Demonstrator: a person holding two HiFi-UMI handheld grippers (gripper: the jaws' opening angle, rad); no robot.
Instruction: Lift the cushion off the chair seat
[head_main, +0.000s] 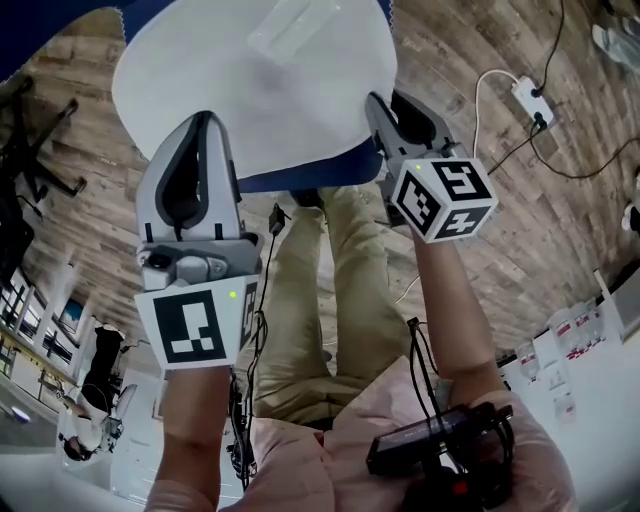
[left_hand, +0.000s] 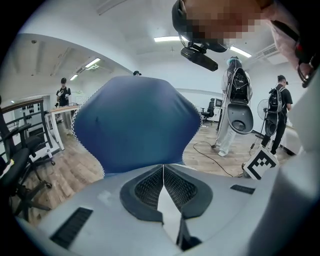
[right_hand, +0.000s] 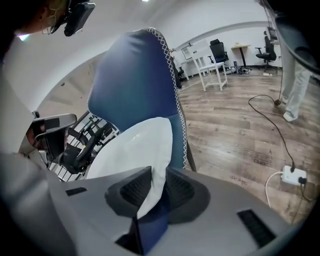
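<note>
The cushion (head_main: 260, 80) is white on one face and dark blue on the other, with a stitched edge. It hangs in the air above the person's legs, held at its near edge by both grippers. My left gripper (head_main: 205, 128) is shut on its left part, and my right gripper (head_main: 386, 112) is shut on its right corner. In the left gripper view the blue face of the cushion (left_hand: 137, 125) fills the middle above the closed left gripper (left_hand: 163, 169). In the right gripper view the cushion (right_hand: 135, 142) runs down into the closed right gripper (right_hand: 152, 176). No chair seat can be made out under it.
A power strip (head_main: 527, 98) with cables lies on the wood floor at the right. A black office chair (head_main: 35, 150) stands at the left. The person's legs (head_main: 320, 290) are below the cushion. Other people (left_hand: 276, 117) stand farther off, and white furniture (right_hand: 210, 65) stands at the back.
</note>
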